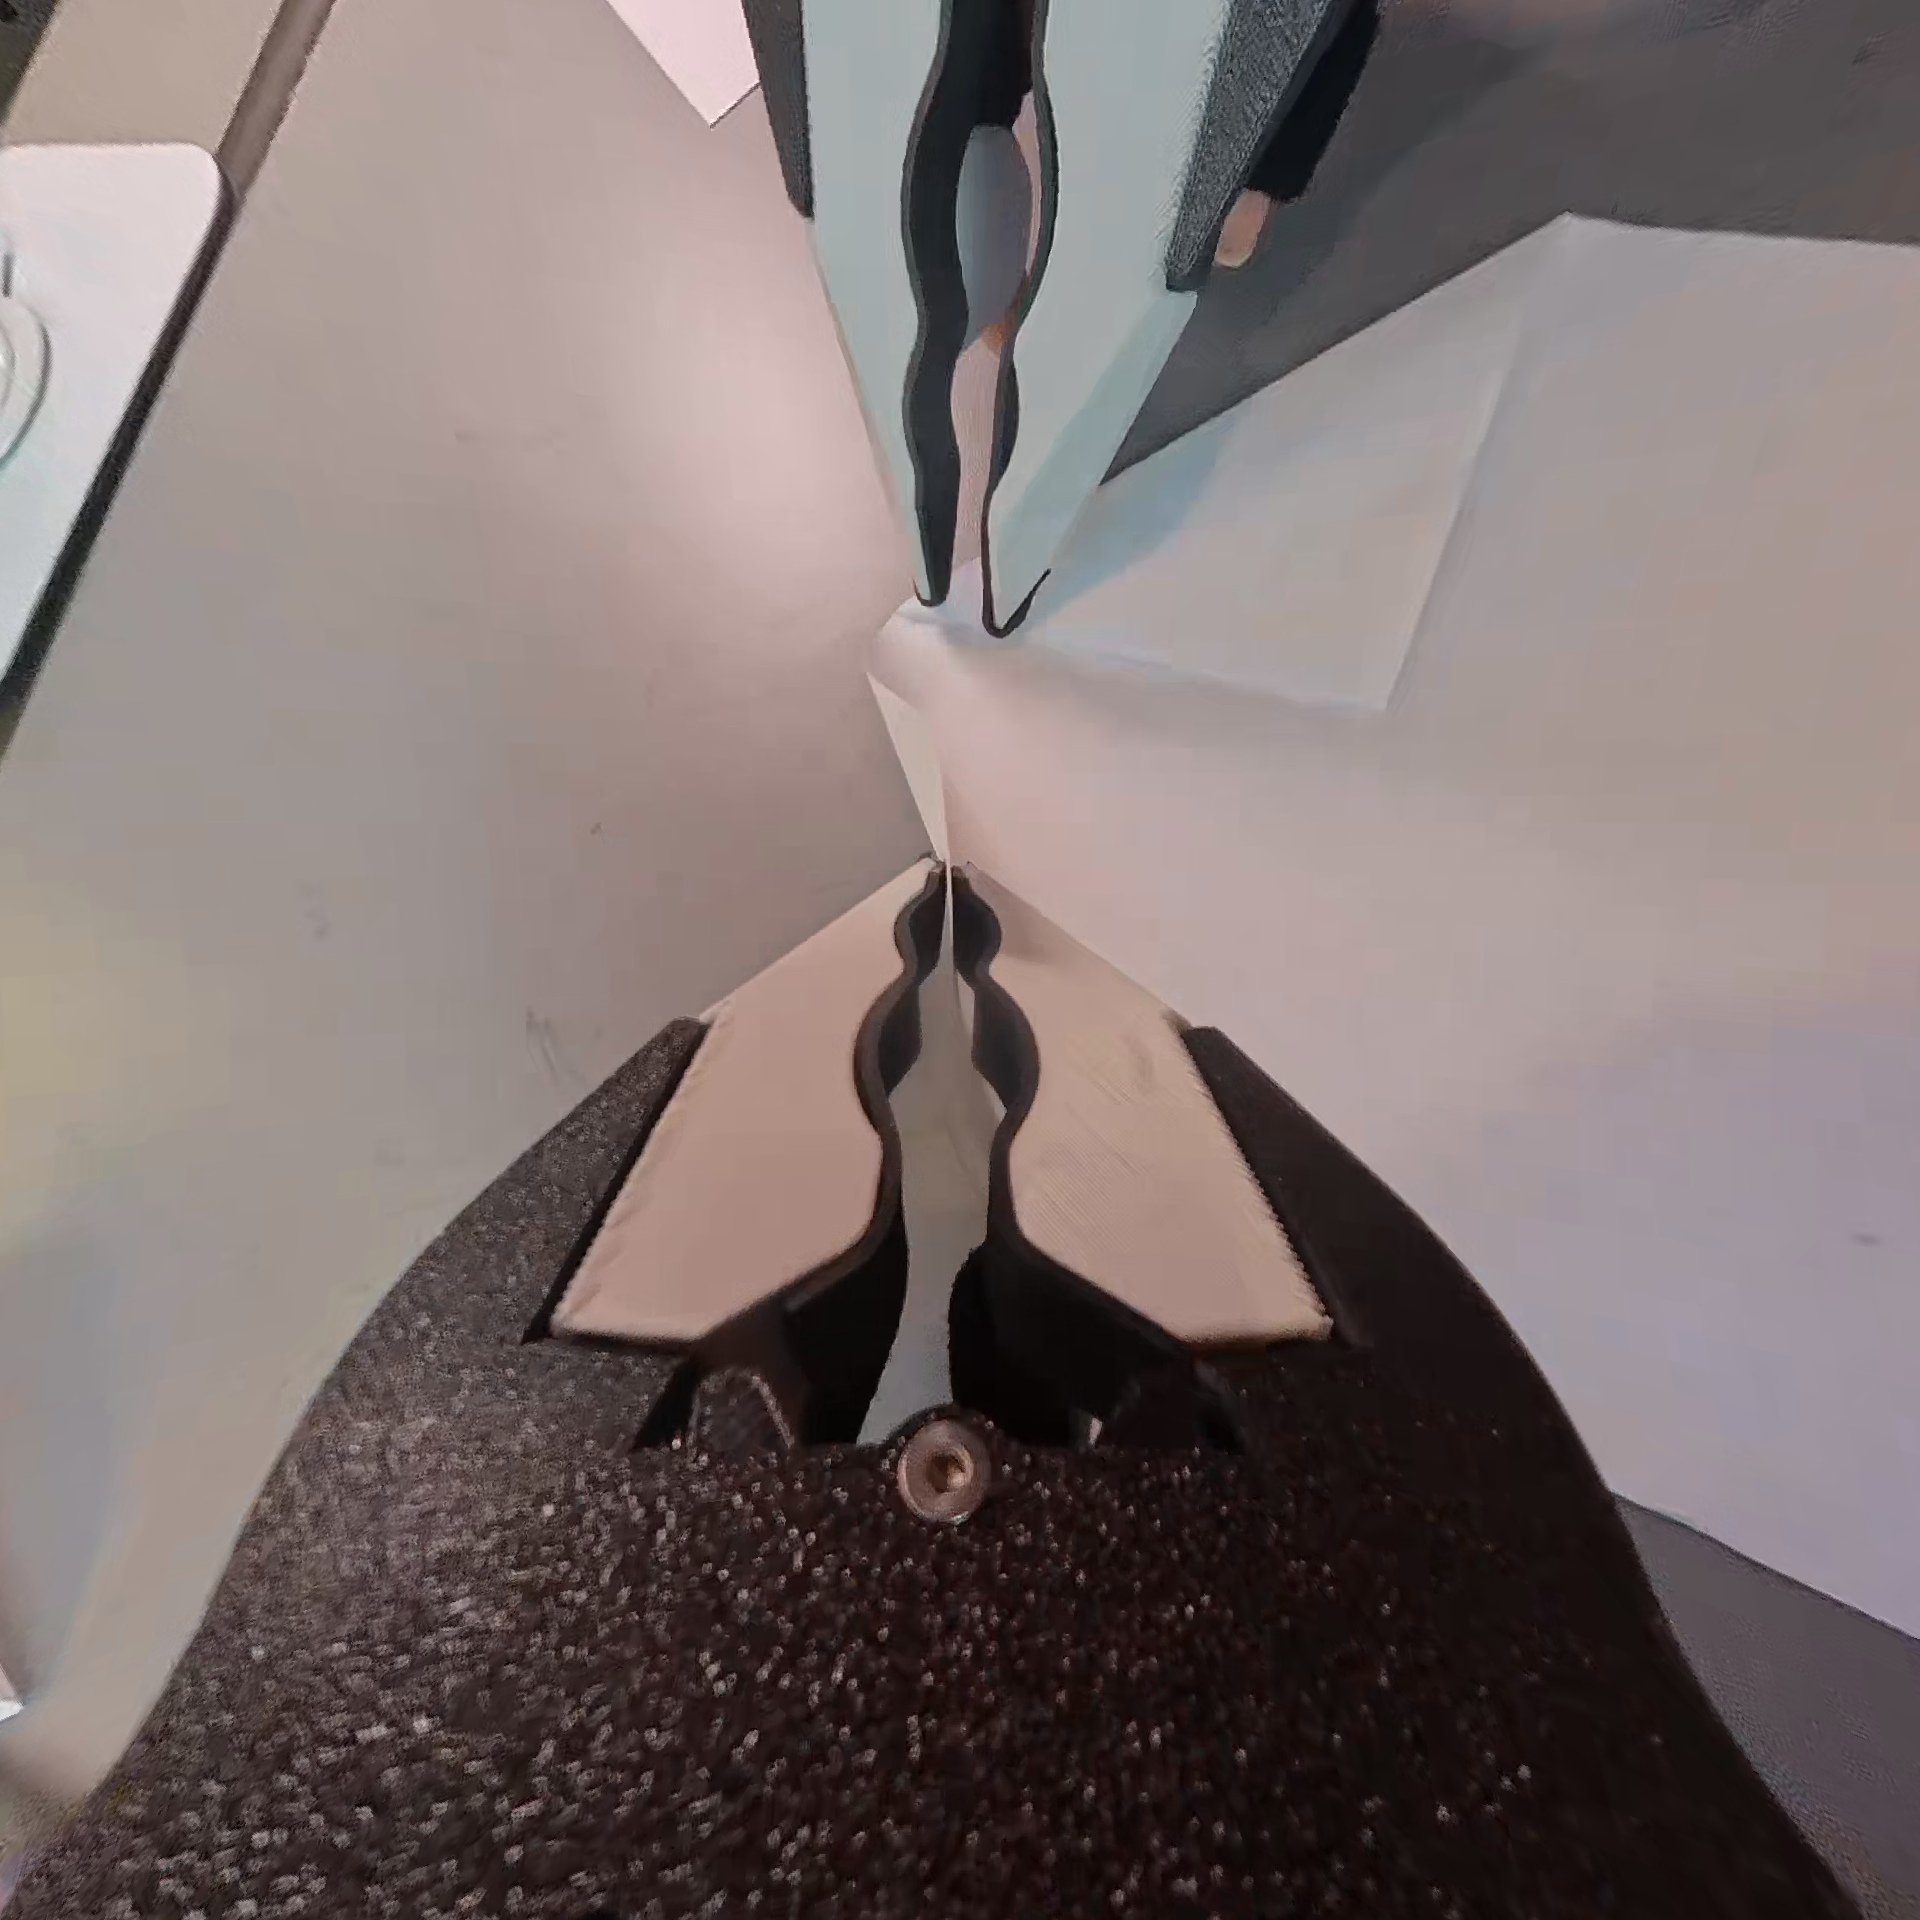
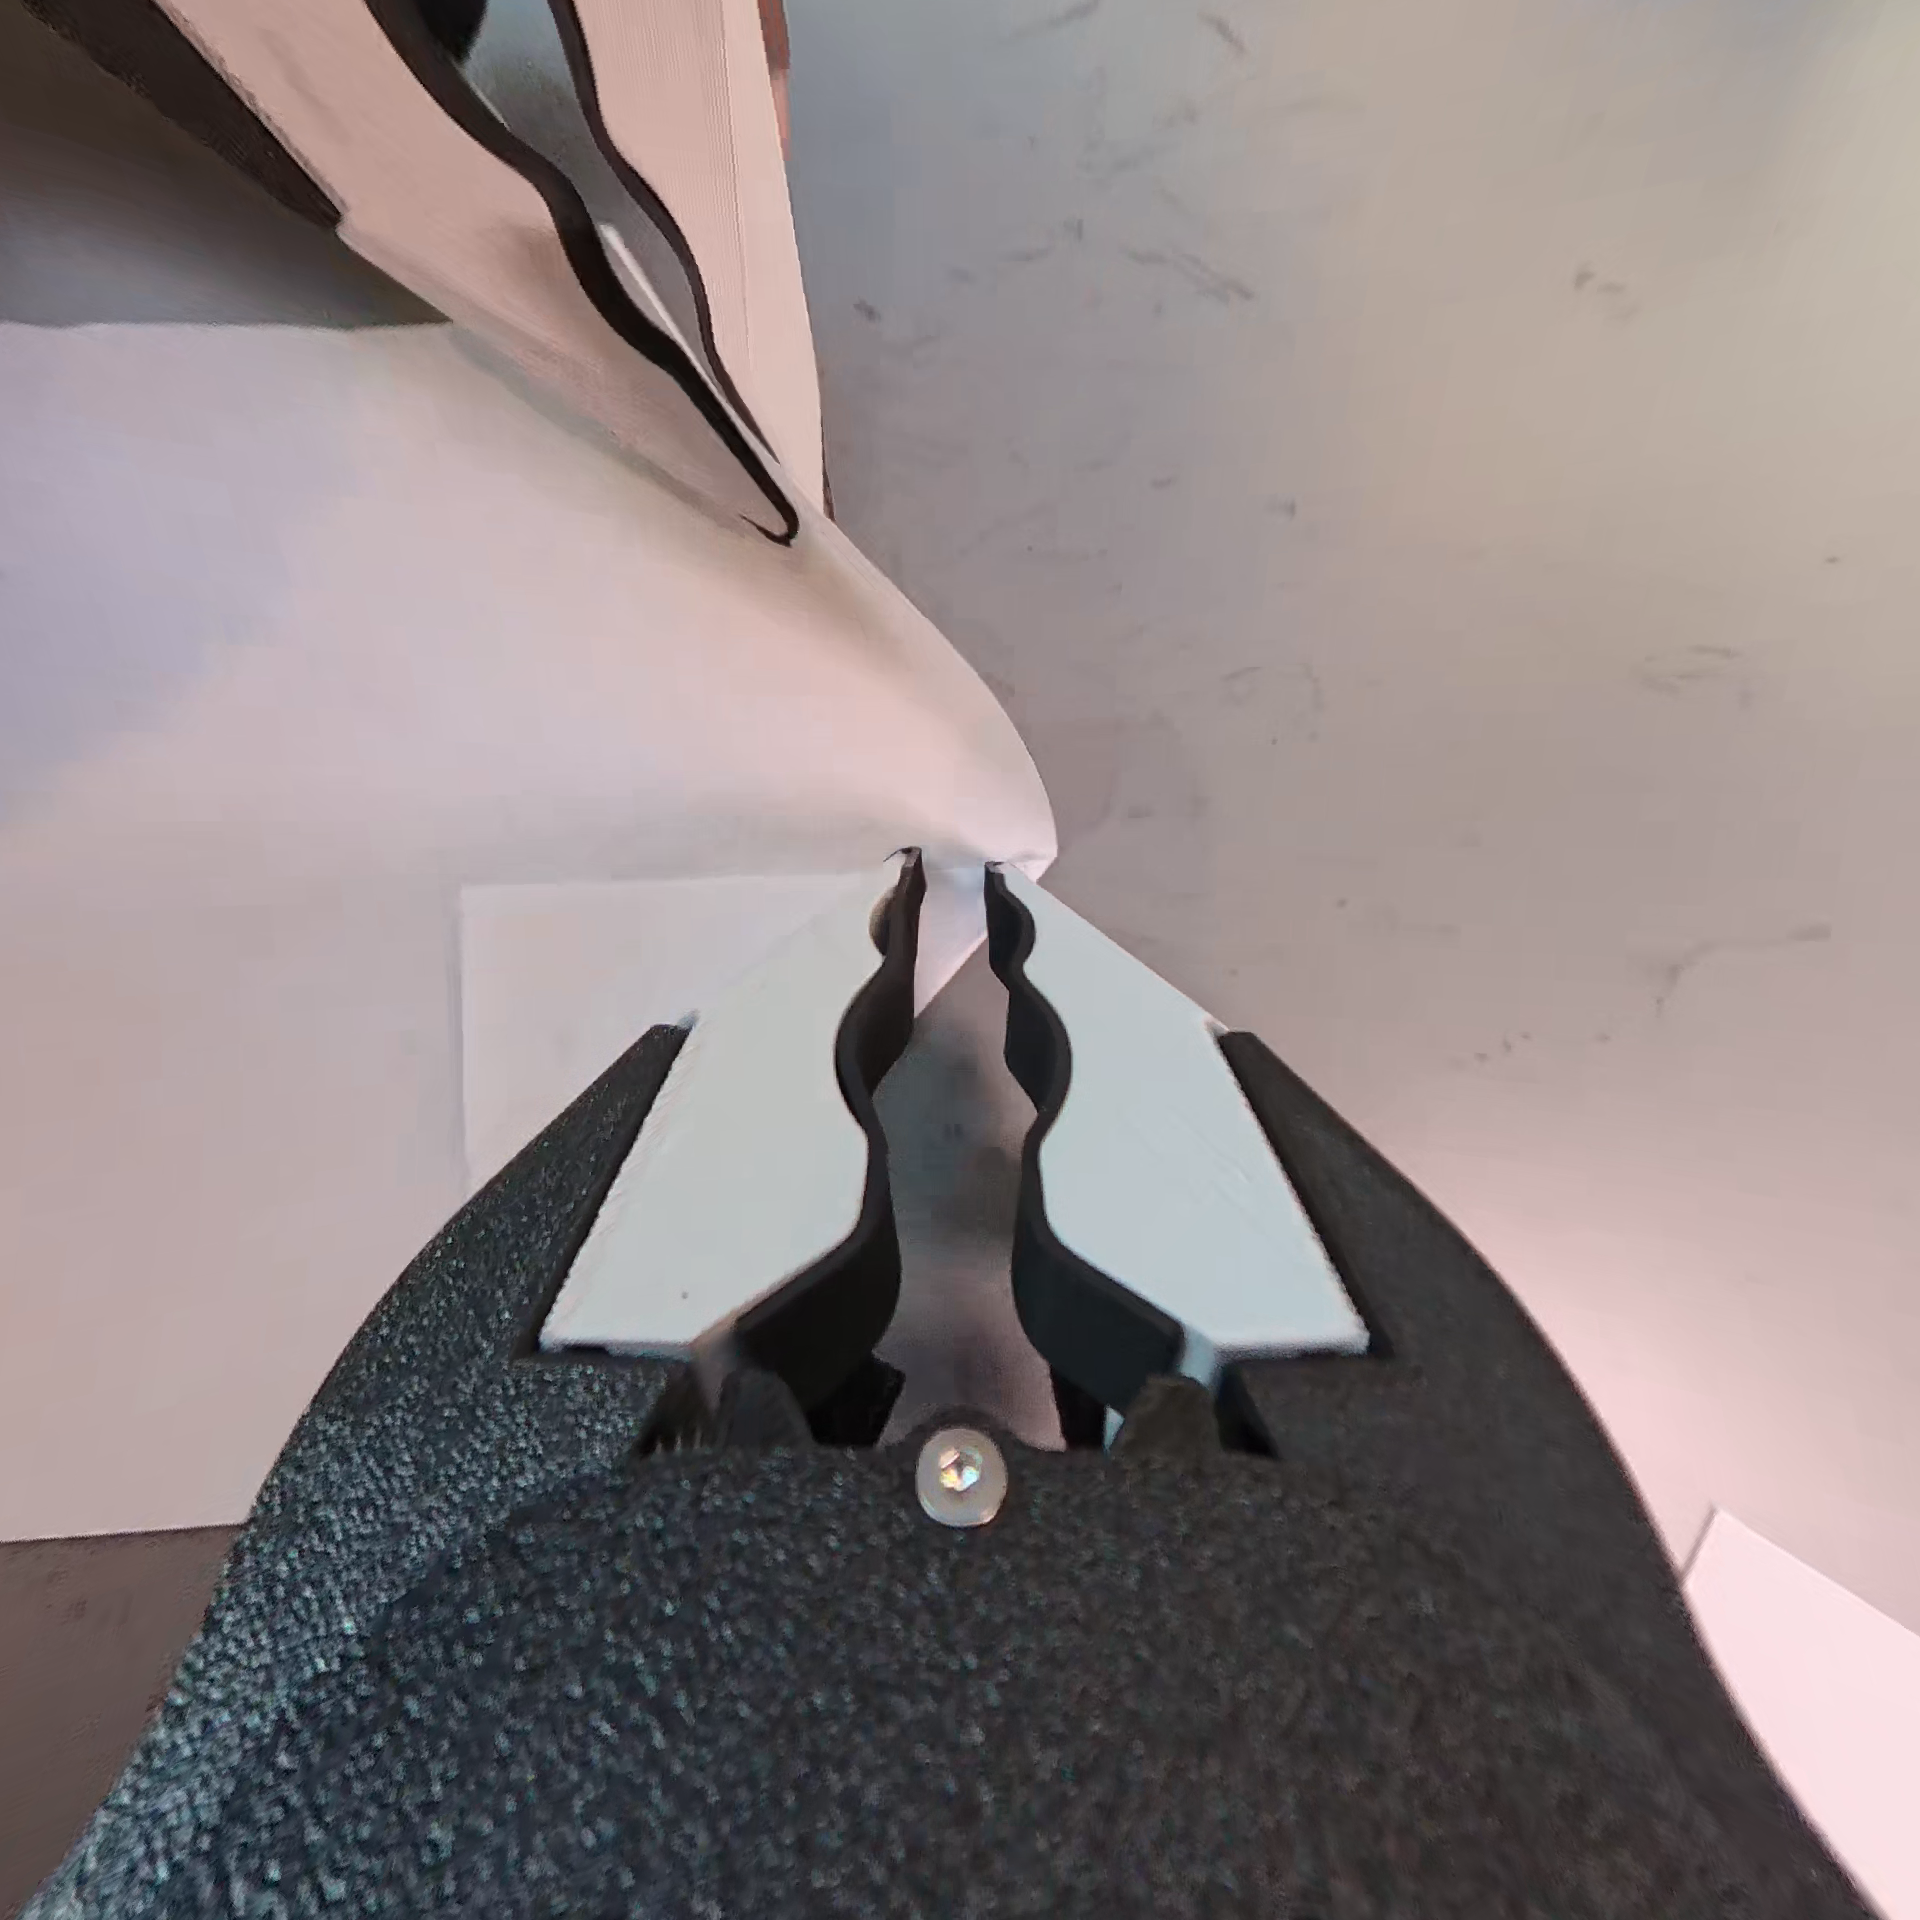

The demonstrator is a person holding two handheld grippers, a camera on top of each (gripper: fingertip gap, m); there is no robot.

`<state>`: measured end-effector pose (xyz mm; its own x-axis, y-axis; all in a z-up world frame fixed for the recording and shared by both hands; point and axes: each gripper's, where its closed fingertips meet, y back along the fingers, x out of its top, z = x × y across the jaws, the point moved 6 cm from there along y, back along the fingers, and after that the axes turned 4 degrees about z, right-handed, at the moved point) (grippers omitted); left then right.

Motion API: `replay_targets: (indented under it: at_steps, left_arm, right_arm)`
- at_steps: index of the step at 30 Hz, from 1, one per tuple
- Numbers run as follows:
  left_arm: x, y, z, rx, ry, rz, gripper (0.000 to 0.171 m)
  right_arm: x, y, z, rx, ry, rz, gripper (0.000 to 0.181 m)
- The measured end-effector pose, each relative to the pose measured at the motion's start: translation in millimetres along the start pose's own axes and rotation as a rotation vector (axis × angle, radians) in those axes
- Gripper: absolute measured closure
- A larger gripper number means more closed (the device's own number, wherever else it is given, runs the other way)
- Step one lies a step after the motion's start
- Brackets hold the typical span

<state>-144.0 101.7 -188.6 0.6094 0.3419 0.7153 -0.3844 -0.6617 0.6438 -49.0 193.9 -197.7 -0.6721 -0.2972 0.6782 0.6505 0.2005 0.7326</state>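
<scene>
A white sheet of paper (image 1: 1299,935) is pinched edge-on between the tips of the left gripper (image 1: 948,864), whose jaws are closed on the lifted edge. In the left wrist view, the right gripper (image 1: 966,613) is seen at 12 o'clock, its tips set at the same raised edge; a narrow gap remains between them there. In the right wrist view, the right gripper (image 2: 951,857) is seen with the paper (image 2: 416,665) edge passing between its tips, which are slightly parted; a firm grasp cannot be confirmed. The left gripper (image 2: 774,525) is noted at 11 o'clock, nipping the curled edge.

The paper rests on a pale grey tabletop (image 2: 1403,520) marked with scuffs. A second flat white sheet (image 1: 1299,540) lies at 2 o'clock in the left wrist view.

The paper is plain and unmarked, flat over most of its area, and curled upward along the held edge.
</scene>
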Motion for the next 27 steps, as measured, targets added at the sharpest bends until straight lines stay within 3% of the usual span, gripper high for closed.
replay_targets:
  at_steps: [7,13,21,24,27]
  left_arm:
    - [1.5,3.2,17.1,-0.071,-0.202,0.058,0.165]
    - [-1.9,-3.5,15.3,-0.095,-0.217,-0.026,0.164]
    - [0.1,-5.3,17.9,-0.129,-0.219,-0.057,0.16]
    - [1.6,-4.3,19.0,-0.192,-0.169,-0.058,0.154]
    - [7.5,3.7,18.7,-0.45,0.079,0.02,0.127]
  right_arm:
    - [-0.1,-0.3,-2.2,-0.031,0.055,0.012,0.171]
    - [-0.6,-0.1,-0.3,-0.03,0.06,0.034,0.17]
    - [0.2,-1.1,2.3,-0.136,0.152,0.064,0.163]
    - [-1.3,-0.1,4.9,-0.108,0.108,0.068,0.159]
    - [-0.9,-0.5,2.9,-0.087,0.148,0.06,0.164]
